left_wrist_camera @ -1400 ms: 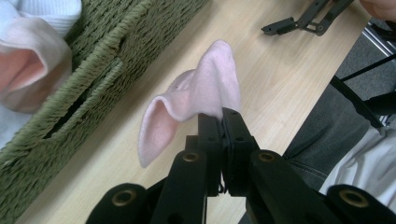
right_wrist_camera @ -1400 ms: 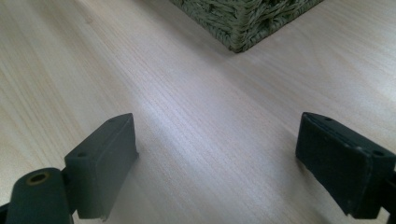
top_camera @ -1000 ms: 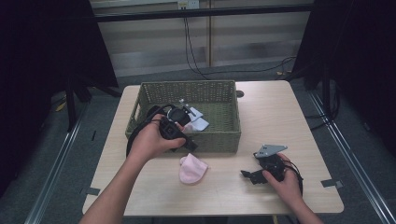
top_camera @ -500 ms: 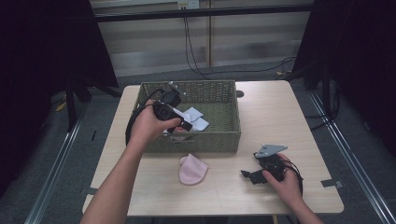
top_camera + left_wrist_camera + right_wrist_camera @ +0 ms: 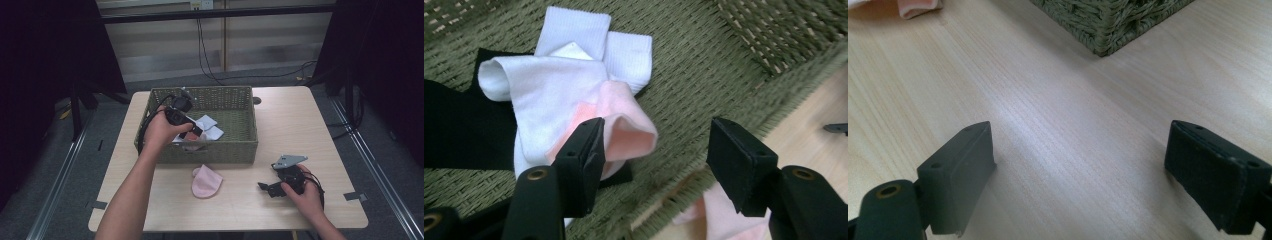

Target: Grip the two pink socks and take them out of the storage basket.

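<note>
Left gripper view: pink sock (image 5: 624, 130) beside open left gripper (image 5: 654, 160), in basket (image 5: 704, 65).

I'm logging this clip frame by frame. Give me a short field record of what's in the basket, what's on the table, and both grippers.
basket: green wicker, on table
in basket: white socks, pink sock, black cloth
on table: pink sock, in front of basket
left gripper: over basket, jaws open above the pink sock inside
right gripper: low over bare table, jaws open, nothing between them
</note>
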Demonstrator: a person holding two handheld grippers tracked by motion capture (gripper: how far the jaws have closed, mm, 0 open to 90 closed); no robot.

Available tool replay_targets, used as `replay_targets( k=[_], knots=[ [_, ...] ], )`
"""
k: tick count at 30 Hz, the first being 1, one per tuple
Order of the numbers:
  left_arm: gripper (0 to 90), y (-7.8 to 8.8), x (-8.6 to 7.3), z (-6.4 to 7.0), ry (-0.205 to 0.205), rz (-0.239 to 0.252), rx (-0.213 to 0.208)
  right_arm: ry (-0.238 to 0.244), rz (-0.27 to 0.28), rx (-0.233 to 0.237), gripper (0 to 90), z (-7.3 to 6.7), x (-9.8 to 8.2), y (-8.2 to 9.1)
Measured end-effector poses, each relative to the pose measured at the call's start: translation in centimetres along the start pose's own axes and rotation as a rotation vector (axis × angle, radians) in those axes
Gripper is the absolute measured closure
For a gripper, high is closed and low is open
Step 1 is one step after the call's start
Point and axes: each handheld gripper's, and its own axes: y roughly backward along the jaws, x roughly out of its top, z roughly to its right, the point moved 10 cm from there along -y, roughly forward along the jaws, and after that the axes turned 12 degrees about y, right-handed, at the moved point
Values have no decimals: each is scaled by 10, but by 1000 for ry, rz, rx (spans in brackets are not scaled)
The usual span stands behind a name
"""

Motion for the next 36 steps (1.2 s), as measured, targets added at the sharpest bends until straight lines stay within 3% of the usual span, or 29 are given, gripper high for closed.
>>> replay_targets(
  k=[4, 15, 22, 23, 36],
  knots=[
    [399, -8, 5, -11, 22, 7, 21, 0, 0, 0, 117, 0, 0, 0],
    [396, -26, 3, -17, 61, -25, 10, 0, 1, -1, 117, 0, 0, 0],
    [556, -34, -3, -26, 45, -62, 38, 0, 0, 0, 117, 0, 0, 0],
    [565, -36, -5, -29, 62, -72, 34, -1, 0, 0, 117, 0, 0, 0],
    [831, -34, -14, -39, 97, -139, 51, 0, 0, 0, 117, 0, 0, 0]
  ],
)
